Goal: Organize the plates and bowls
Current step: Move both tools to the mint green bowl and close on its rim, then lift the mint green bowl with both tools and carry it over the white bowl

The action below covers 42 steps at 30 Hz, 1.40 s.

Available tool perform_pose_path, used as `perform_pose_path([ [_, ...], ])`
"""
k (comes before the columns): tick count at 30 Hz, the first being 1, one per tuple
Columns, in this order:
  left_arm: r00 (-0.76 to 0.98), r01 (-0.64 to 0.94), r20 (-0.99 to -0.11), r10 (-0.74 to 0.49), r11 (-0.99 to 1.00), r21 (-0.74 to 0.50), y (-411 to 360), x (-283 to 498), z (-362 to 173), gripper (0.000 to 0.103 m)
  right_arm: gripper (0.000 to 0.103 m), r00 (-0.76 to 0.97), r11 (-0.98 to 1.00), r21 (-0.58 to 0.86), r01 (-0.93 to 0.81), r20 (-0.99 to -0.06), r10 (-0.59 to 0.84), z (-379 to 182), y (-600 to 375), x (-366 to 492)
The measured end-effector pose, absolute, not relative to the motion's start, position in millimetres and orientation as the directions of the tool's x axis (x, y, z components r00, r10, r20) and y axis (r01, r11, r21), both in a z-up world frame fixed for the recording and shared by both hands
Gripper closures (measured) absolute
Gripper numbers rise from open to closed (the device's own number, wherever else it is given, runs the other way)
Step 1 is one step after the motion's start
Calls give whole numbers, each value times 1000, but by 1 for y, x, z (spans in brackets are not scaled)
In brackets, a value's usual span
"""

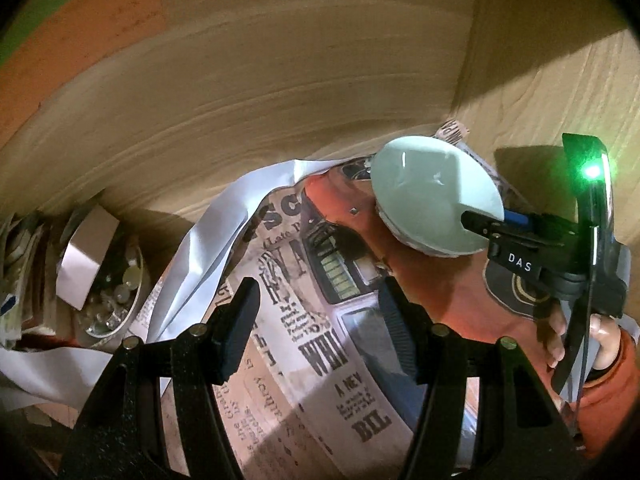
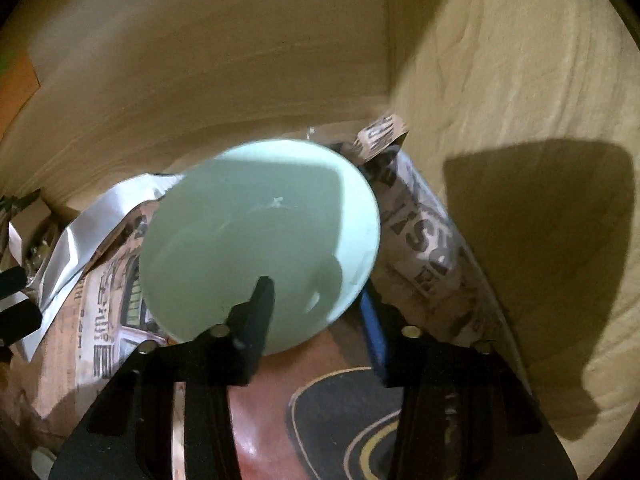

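one pale green bowl (image 2: 260, 240), two grippers, one printed paper liner (image 1: 320, 340)

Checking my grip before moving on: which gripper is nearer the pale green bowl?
Right. The right gripper straddles the pale green bowl rim, one finger inside. The left gripper hangs apart over the newspaper-print liner.

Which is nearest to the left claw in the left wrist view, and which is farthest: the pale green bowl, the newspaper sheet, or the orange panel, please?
1. Newspaper sheet, directly beneath the left claw.
2. Pale green bowl, ahead on the right.
3. Orange panel, far upper left.

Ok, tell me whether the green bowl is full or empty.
Empty: the green bowl shows bare glaze inside, its rim held by the right gripper.
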<state>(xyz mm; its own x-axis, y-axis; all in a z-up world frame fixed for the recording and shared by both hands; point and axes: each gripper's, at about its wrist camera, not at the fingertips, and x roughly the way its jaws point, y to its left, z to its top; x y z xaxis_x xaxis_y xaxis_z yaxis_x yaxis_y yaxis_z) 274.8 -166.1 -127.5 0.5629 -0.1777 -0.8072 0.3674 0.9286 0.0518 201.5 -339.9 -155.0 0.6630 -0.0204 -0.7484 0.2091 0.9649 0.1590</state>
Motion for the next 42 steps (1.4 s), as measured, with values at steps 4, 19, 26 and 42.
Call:
perform_pose_path([
  [4,556,369,-812,-179,928,48,-168,285,-131,41,72,664,974,115,193,-746,-44,-155,-334,200],
  [19,450,348,-879,-159,938,8,-184,324,-158,51,76,673,994,108,15,-737,70,-155,-285,173],
  [26,405,357,-902,-150,934,5,-195,334,-177,75,76,680,991,133,2,-727,96,-154,-288,171],
  [42,408,373,-901,-148,927,17,-194,326,-166,90,78,686,989,150,-10,-719,116,-153,-293,172],
])
